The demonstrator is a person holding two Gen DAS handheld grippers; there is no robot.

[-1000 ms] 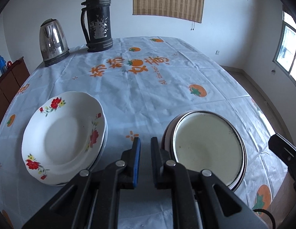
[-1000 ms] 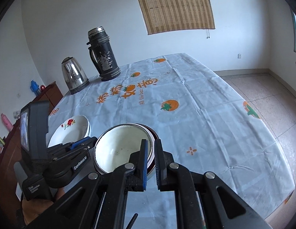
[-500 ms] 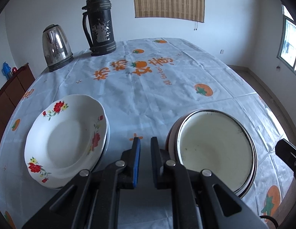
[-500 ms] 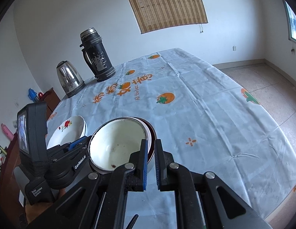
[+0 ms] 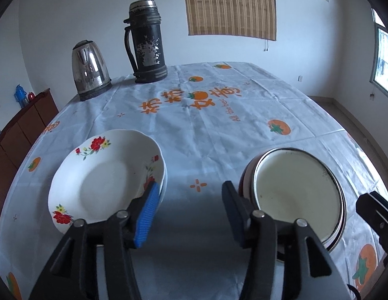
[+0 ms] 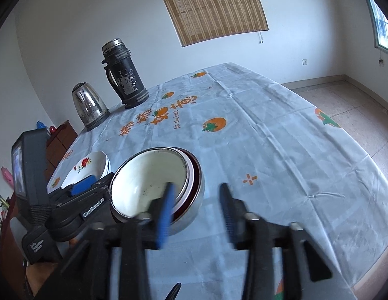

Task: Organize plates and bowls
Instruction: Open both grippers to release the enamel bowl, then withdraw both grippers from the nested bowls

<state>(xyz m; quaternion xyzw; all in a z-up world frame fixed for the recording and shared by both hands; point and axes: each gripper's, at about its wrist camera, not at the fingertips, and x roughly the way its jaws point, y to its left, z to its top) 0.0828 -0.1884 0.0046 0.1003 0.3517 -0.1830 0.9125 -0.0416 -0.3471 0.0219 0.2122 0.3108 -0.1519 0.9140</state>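
In the left wrist view, the left gripper (image 5: 191, 195) fills the lower centre of the frame with its jaws opening and only bare cloth between them. At lower left, the stack of white floral-rimmed plates (image 5: 104, 180) rests on the pale blue tablecloth printed with orange persimmons (image 5: 219, 130), the blue-padded finger crossing in front of the plates' near edge. At lower right sits the nested stack of bowls, a cream enamel bowl inside a dark red and a steel one (image 5: 294, 192).

In the right wrist view, the right gripper (image 6: 196, 197), blurred, is opening too, with nothing between its jaws; its left finger overlaps the bowls' rim at centre frame. The plates lie at centre left. A stainless steel electric kettle (image 5: 90, 73) and a tall worn black thermos flask (image 5: 146, 42) stand upright at the upper left, side by side.
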